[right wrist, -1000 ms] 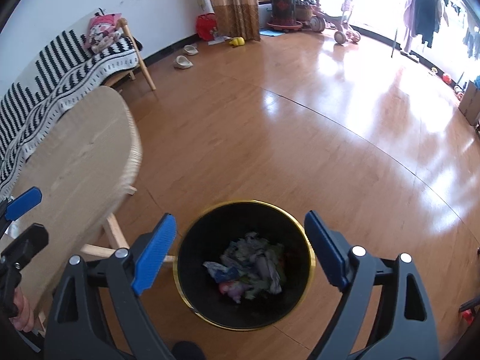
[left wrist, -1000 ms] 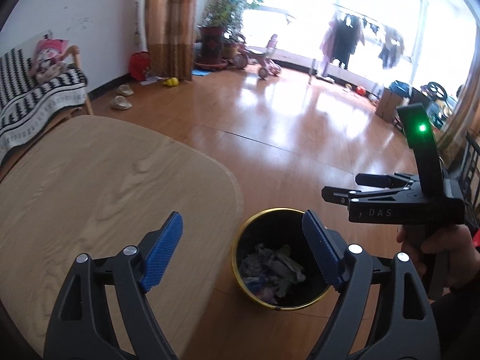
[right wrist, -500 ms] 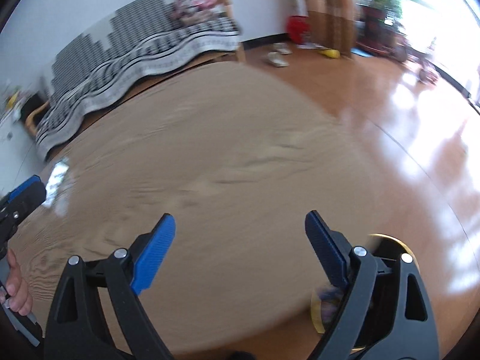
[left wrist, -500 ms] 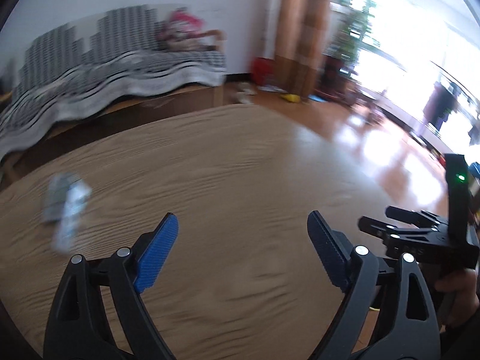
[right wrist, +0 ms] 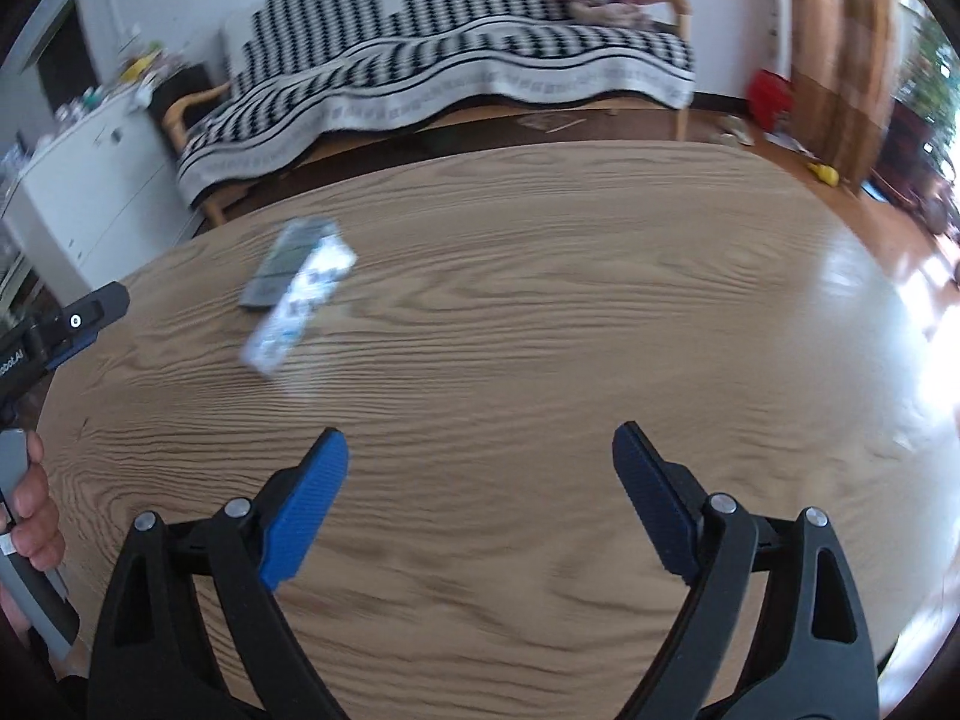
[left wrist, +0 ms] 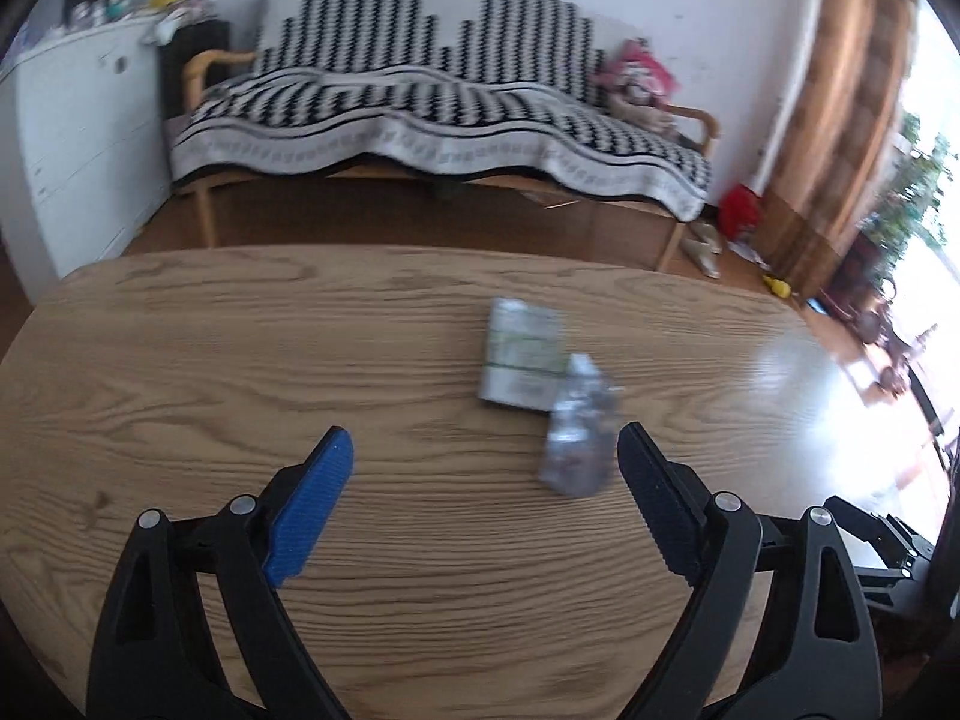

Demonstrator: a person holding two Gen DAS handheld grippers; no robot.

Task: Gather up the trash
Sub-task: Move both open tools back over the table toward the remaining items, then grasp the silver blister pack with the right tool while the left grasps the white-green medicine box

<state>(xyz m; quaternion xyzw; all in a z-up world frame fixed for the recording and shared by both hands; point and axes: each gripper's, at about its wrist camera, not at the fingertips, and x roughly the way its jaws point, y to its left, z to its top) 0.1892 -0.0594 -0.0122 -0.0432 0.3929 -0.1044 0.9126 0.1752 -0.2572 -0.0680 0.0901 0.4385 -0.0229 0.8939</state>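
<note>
Two pieces of trash lie on the oval wooden table (left wrist: pixel 180 360): a flat greenish-white packet (left wrist: pixel 521 354) and a crumpled silvery wrapper (left wrist: pixel 577 432) touching its near corner. My left gripper (left wrist: pixel 486 468) is open and empty, above the table, with the wrapper just ahead of its right finger. My right gripper (right wrist: pixel 480 462) is open and empty over the table's middle (right wrist: pixel 540 312); the packet (right wrist: pixel 288 264) and wrapper (right wrist: pixel 300 312) lie to its far left. The trash bin is out of view.
A sofa with a black-and-white striped throw (left wrist: pixel 432 102) stands behind the table. A white cabinet (left wrist: pixel 78 138) is at the left. Brown curtains (left wrist: pixel 840 108) and wooden floor are at the right. The left gripper's tip shows at the right wrist view's left edge (right wrist: pixel 72 318).
Both grippers have swung left from over the black bin on the floor to over the table. The packet and wrapper have come into view. Both jaws stayed open.
</note>
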